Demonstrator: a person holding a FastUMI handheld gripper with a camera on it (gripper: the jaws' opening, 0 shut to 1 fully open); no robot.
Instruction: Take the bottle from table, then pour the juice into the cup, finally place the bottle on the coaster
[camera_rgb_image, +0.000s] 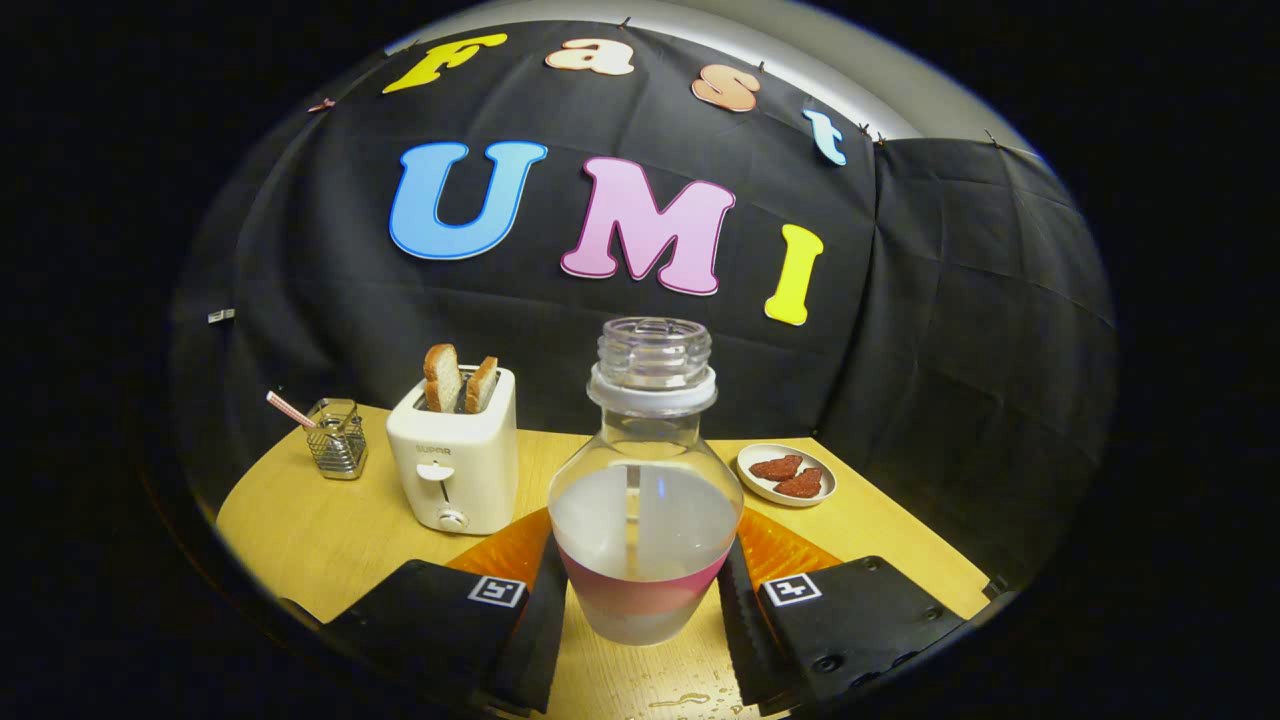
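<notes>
A light wooden table (300, 540) spans the lower half of the frame. At left stands a small wire basket (337, 438) holding a striped straw. Right of it sits a cream toaster (455, 460) with two bread slices up. Centre frame, an uncapped clear bottle (645, 480) stands upright on an orange coaster (790, 550). At right, a small white plate (786, 475) carries two reddish pieces. Droplets (690, 700) glisten at bottom centre.
</notes>
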